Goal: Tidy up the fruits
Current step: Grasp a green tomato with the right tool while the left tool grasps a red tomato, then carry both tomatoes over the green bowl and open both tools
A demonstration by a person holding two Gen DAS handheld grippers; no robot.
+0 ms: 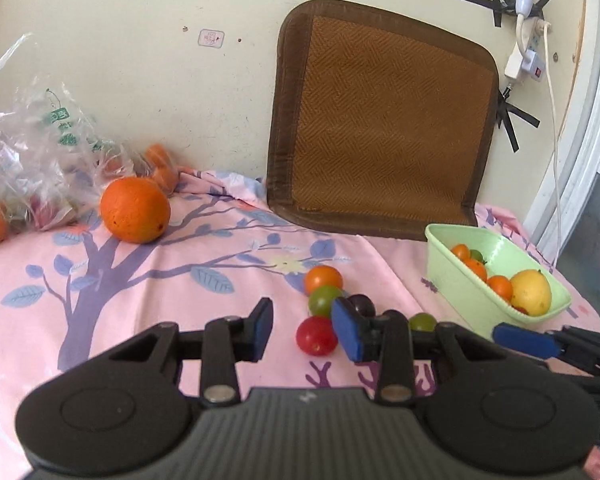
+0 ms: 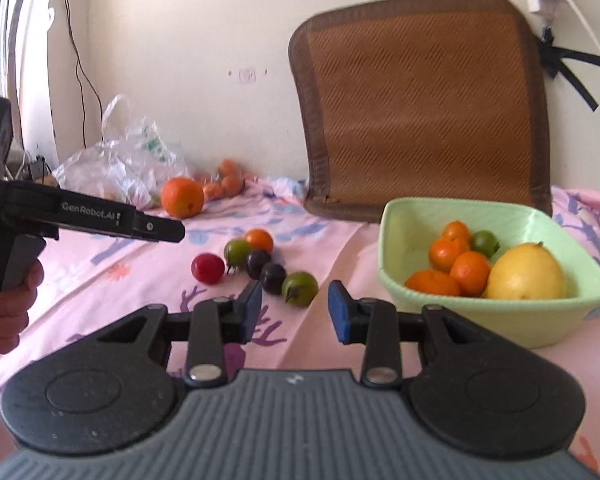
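Fruits [image 2: 256, 264] on pink floral cloth [image 1: 204, 240], cream wall [image 1: 160, 60] behind

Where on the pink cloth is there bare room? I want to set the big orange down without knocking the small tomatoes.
Bare cloth lies between the big orange and the small tomatoes, and in front of the brown mat. Crowded: the tomato cluster beside the green basin, and the back corner by the plastic bag.
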